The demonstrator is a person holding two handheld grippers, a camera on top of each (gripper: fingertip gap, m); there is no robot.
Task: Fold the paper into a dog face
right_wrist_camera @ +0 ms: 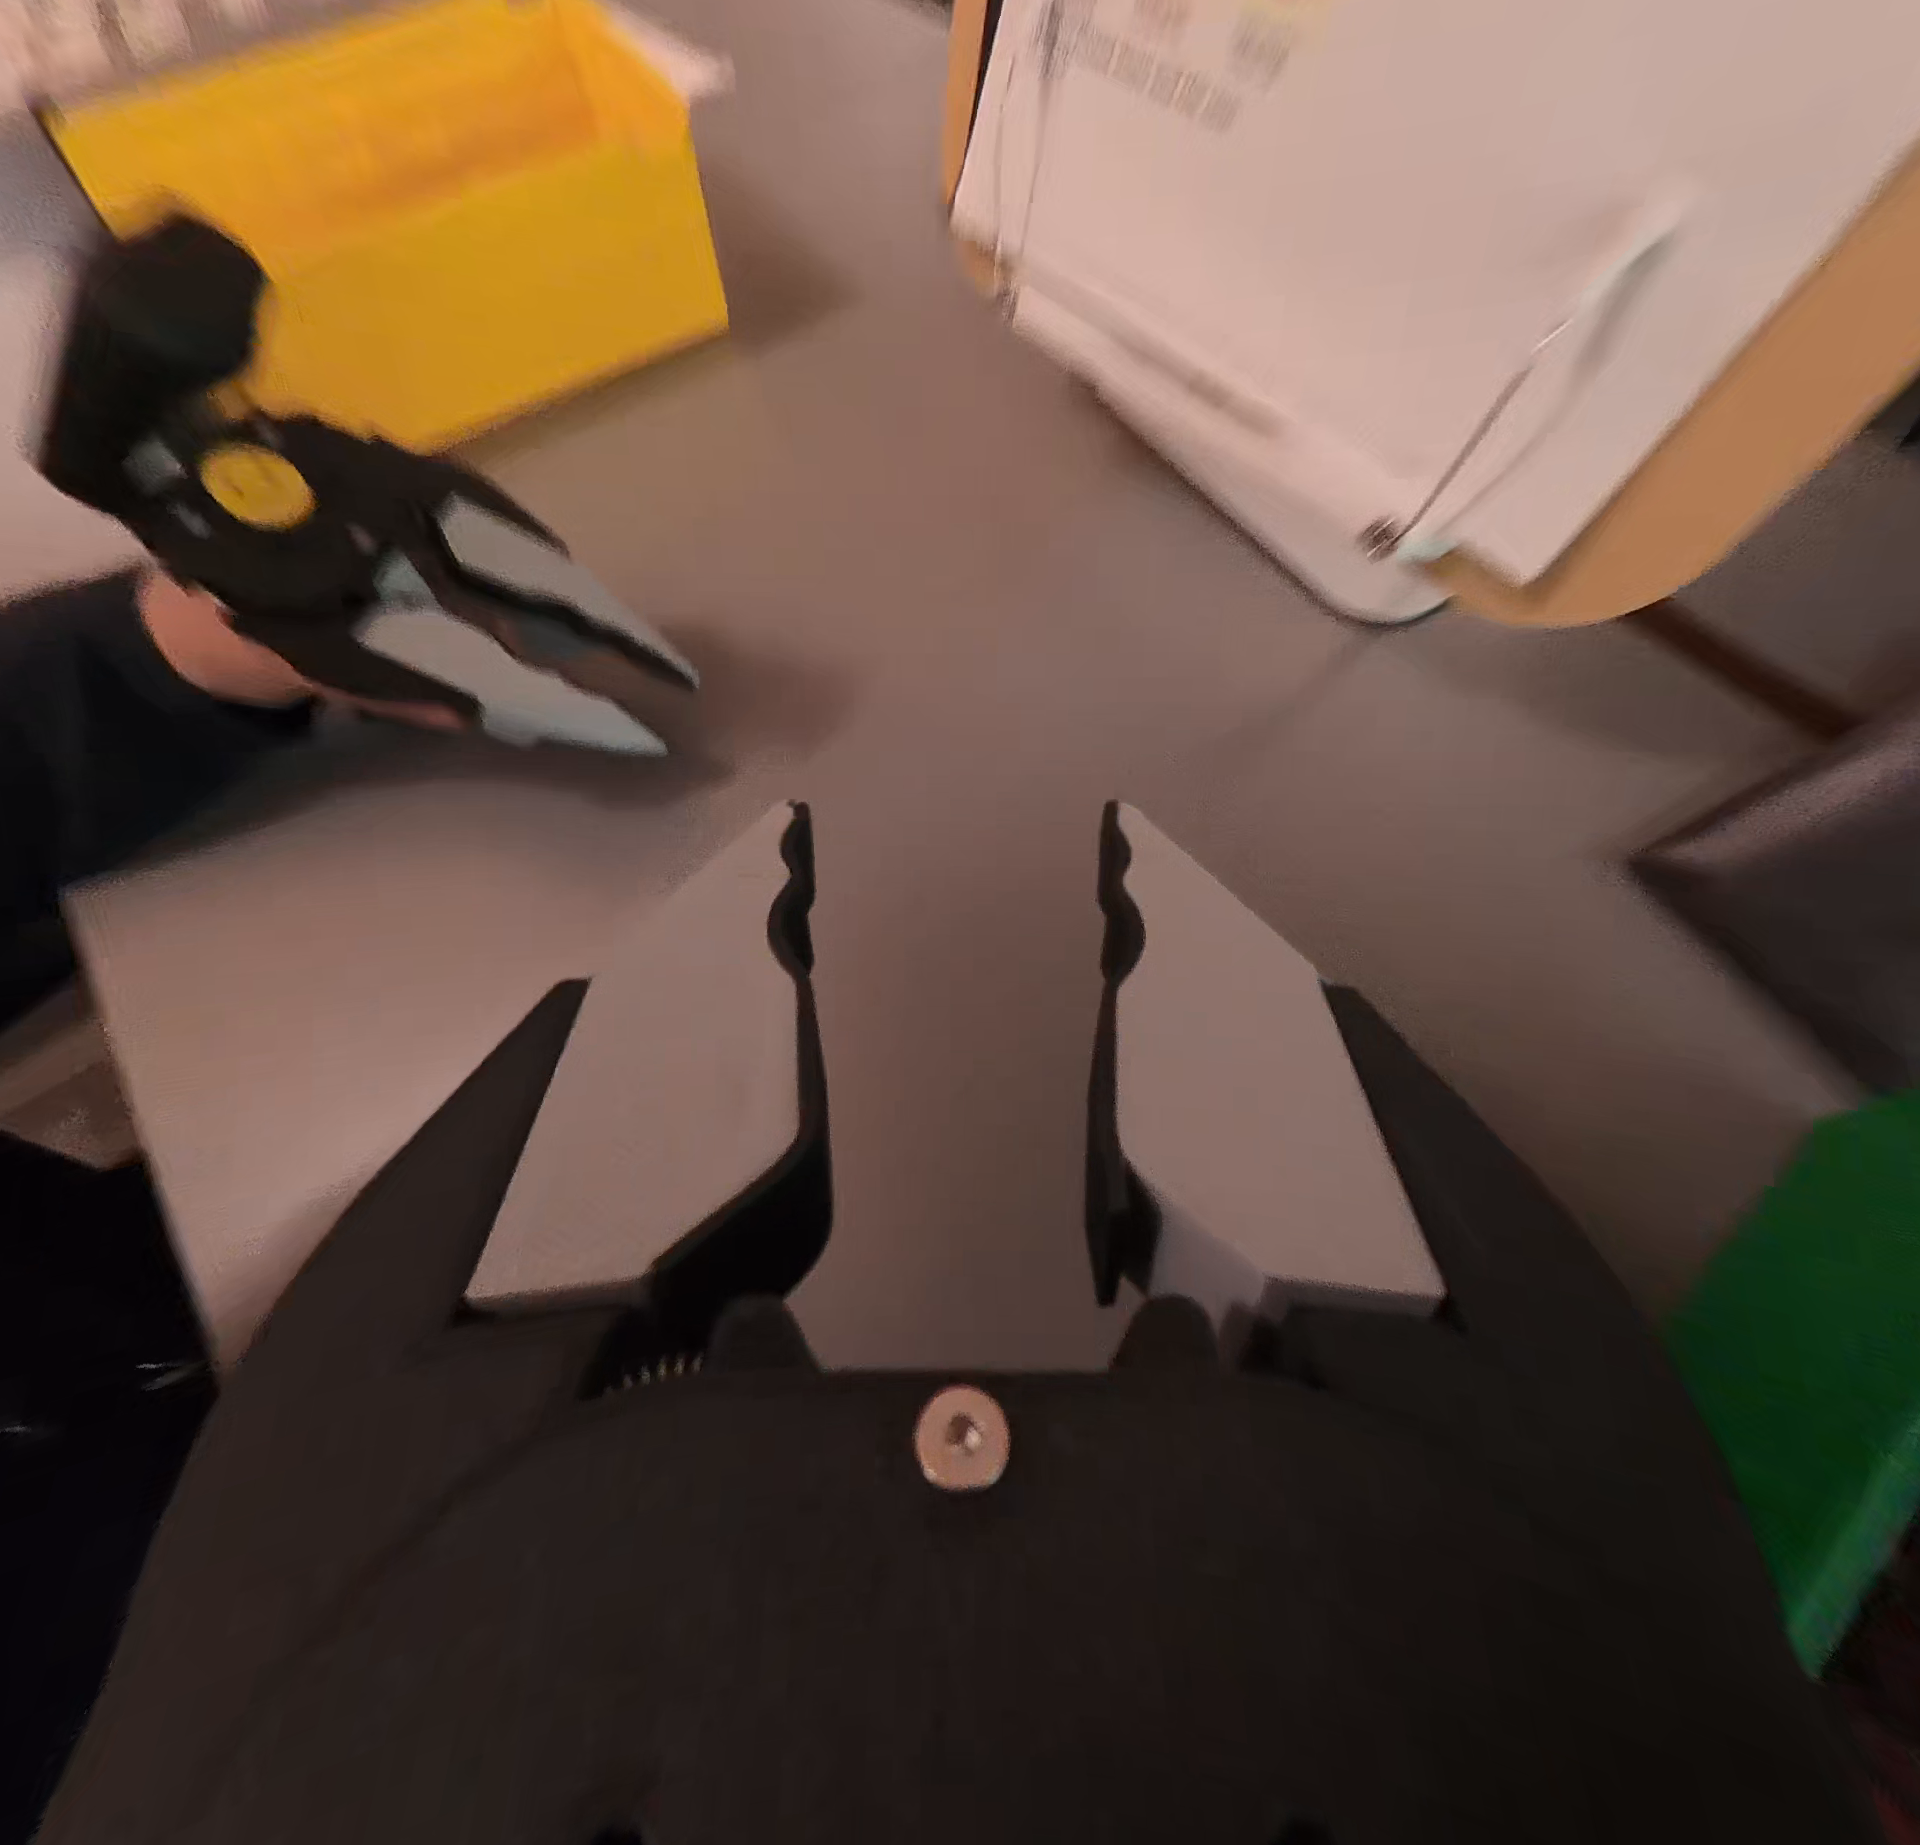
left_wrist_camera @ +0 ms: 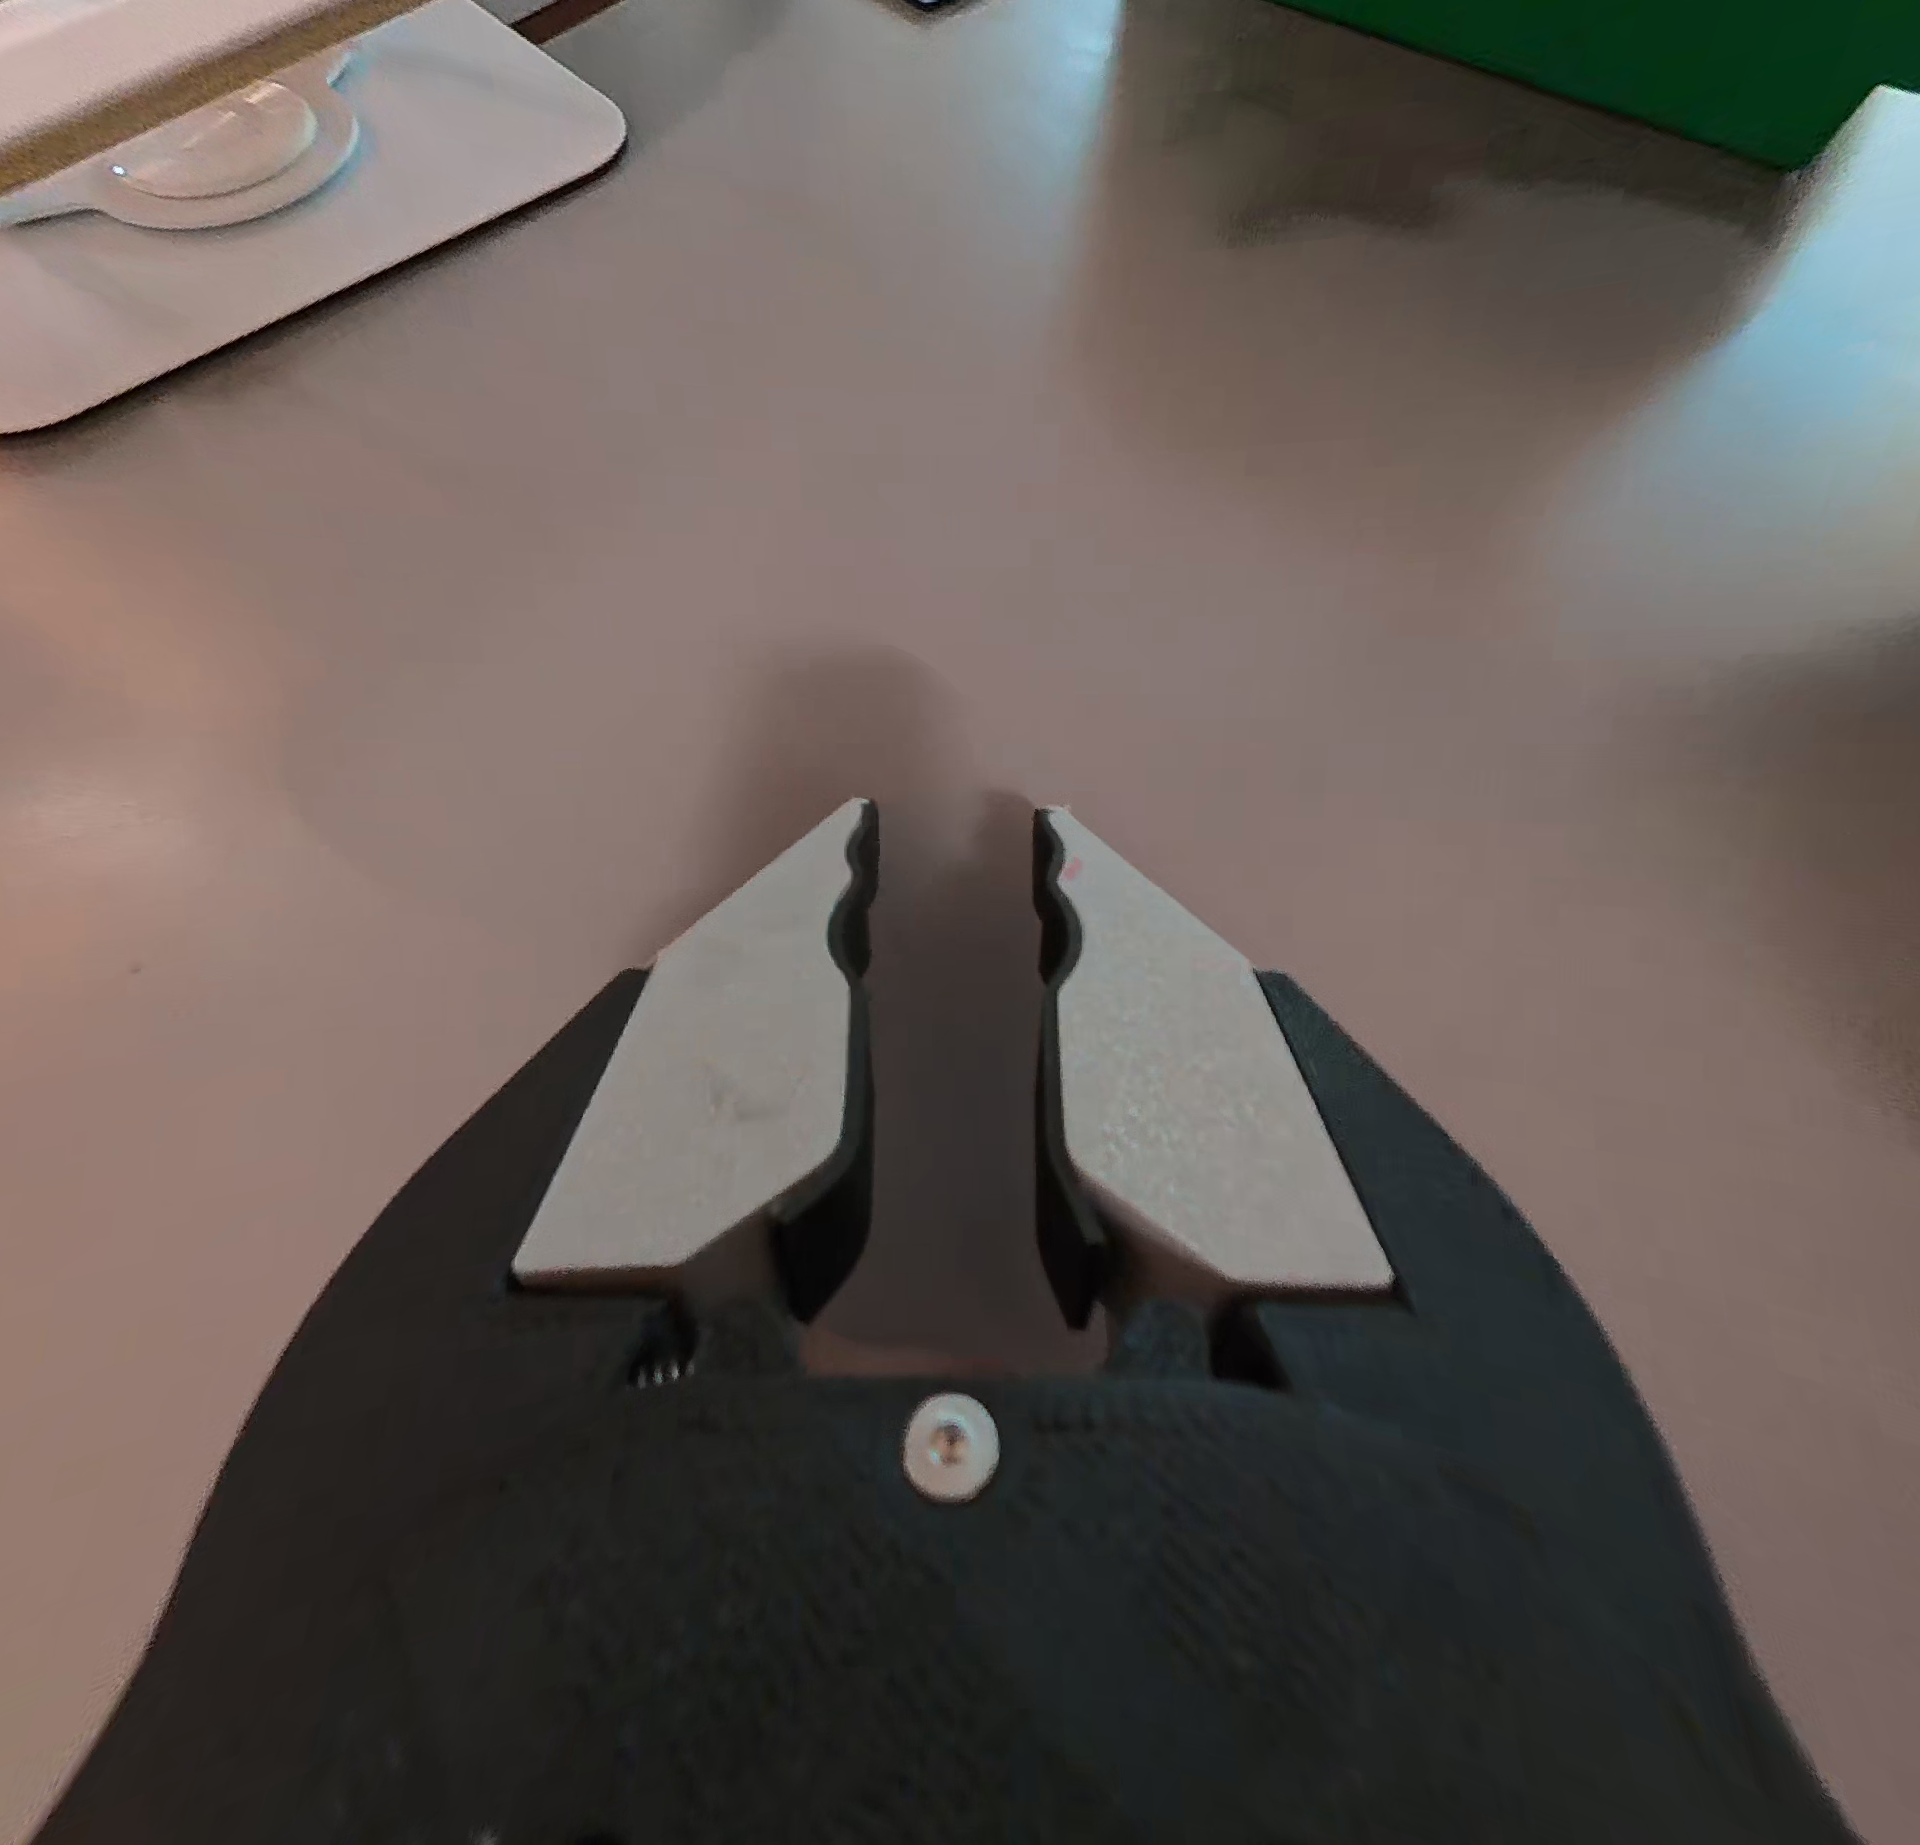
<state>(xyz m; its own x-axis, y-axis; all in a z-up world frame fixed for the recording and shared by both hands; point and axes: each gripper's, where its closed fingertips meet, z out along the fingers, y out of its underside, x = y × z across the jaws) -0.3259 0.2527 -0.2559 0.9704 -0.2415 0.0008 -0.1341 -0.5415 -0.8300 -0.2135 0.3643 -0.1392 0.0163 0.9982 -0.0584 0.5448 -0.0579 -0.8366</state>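
The left tongs [left_wrist_camera: 956,819] are hovering low over the grey desk [left_wrist_camera: 935,445], released, with a clear gap between the grey fingers [left_wrist_camera: 727,1089] and bare desk showing through it. Their shadow is falling on the desk just ahead of the tips. A white flat base with rounded corners [left_wrist_camera: 447,237] is lying at the far left of the left wrist view, carrying a clear round dome [left_wrist_camera: 218,148]. A green box [left_wrist_camera: 1558,19] is sitting at the far right.

The right tongs [right_wrist_camera: 956,819] are also standing released, their fingers spread wider and gripping nothing, with only grey desk between them. The right wrist view is blurring heavily. In it, the left tongs are showing at the left, angled down toward the desk, and a person's hand [right_wrist_camera: 208,652] is holding them from behind, above a dark sleeve [right_wrist_camera: 62,715]. A yellow open box [right_wrist_camera: 416,216] is standing behind them, on the desk.

The only paper showing is a stack of white sheets [right_wrist_camera: 1351,237] lying on a tan board [right_wrist_camera: 1766,424] at the upper right of the right wrist view, well apart from both tongs. Whether this is the sheet for folding, I cannot tell.
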